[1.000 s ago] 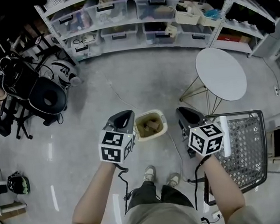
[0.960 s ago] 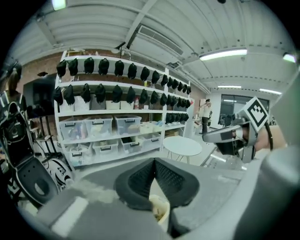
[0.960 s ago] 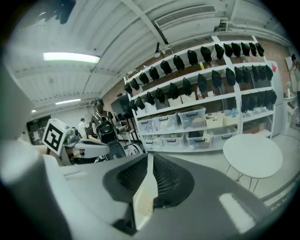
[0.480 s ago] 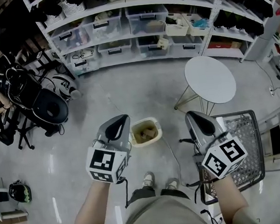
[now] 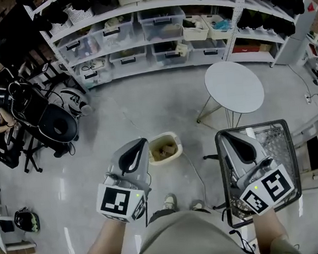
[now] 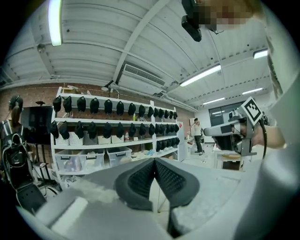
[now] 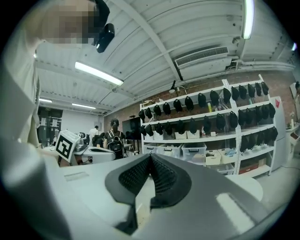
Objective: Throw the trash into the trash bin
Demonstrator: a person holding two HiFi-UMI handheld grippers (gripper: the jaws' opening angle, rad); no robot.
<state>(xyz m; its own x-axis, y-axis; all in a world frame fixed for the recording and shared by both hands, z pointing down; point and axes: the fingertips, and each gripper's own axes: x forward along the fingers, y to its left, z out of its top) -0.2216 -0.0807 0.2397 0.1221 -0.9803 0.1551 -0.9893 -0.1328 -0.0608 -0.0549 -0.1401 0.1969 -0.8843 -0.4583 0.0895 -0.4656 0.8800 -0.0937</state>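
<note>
A small cream trash bin (image 5: 164, 148) stands on the grey floor ahead of the person's feet, with brownish trash inside it. My left gripper (image 5: 139, 143) is held up high to the left of the bin, shut, with nothing between its black ridged pads (image 6: 141, 180). My right gripper (image 5: 227, 136) is raised at the right, over the mesh basket, also shut and empty, its pads (image 7: 161, 180) pressed tip to tip. Both point about level toward the shelves.
A black wire mesh basket (image 5: 287, 159) stands at the right under my right gripper. A round white side table (image 5: 234, 86) is behind it. Long shelves with clear storage boxes (image 5: 161, 24) line the back. Black office chairs (image 5: 56, 122) stand at the left.
Both grippers have risen toward the head camera and spread apart, away from the bin. The right gripper now hangs over the mesh basket. The bin stays in place.
</note>
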